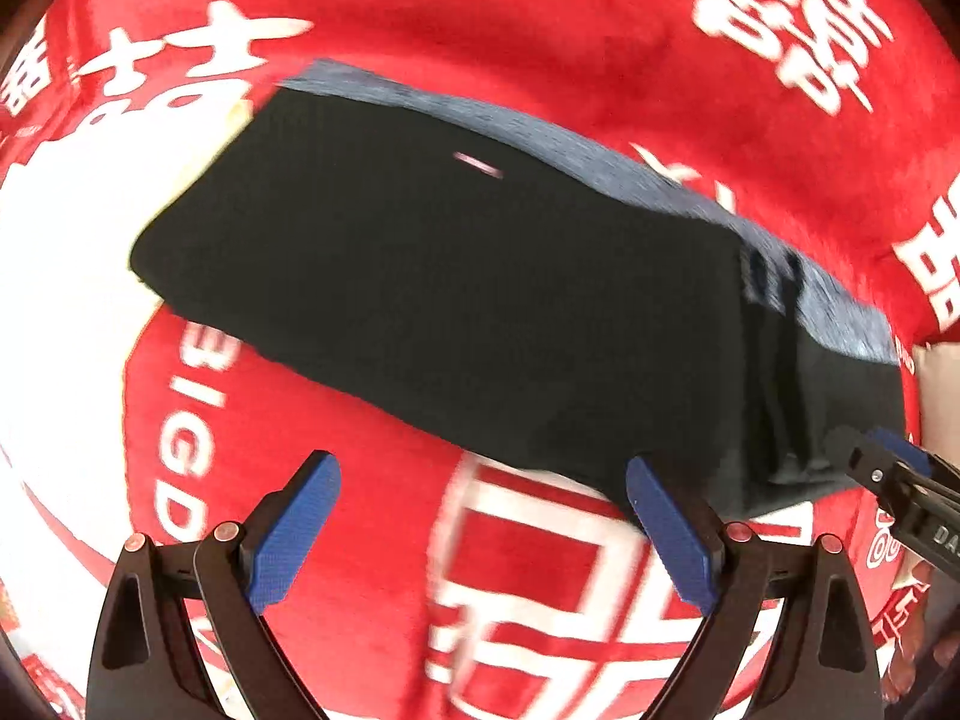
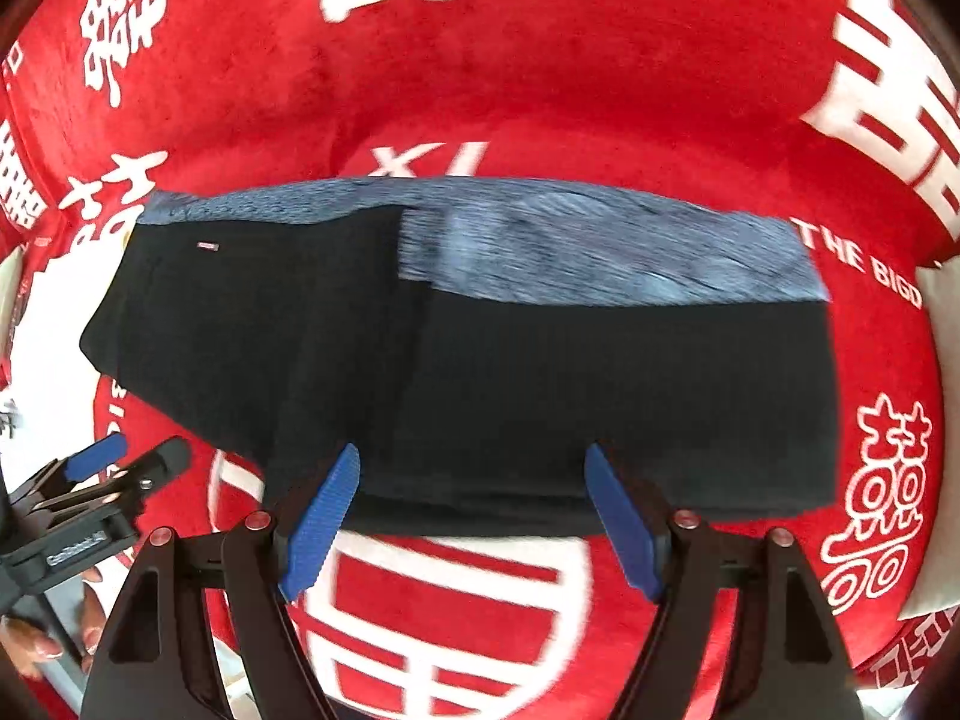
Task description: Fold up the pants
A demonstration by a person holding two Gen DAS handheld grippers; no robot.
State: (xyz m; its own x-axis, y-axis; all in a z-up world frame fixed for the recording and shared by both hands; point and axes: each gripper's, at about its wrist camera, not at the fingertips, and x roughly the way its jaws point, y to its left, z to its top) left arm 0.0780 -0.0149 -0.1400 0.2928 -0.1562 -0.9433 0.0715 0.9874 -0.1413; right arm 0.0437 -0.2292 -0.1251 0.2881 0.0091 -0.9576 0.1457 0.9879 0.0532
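The black pants (image 1: 456,294) lie folded in a flat stack on the red cloth, with a blue-grey inner layer (image 1: 600,162) showing along the far edge. They also show in the right wrist view (image 2: 480,372), with a small pink label (image 2: 207,246) near the far left. My left gripper (image 1: 483,534) is open and empty just in front of the near edge. My right gripper (image 2: 474,516) is open and empty at the near edge of the stack. Each gripper shows in the other's view, the right gripper (image 1: 888,462) and the left gripper (image 2: 129,456).
A red plush cloth with white characters and lettering (image 1: 336,588) covers the whole surface (image 2: 600,72). A pale object (image 2: 936,300) sits at the right edge. A hand (image 2: 36,636) shows at the lower left.
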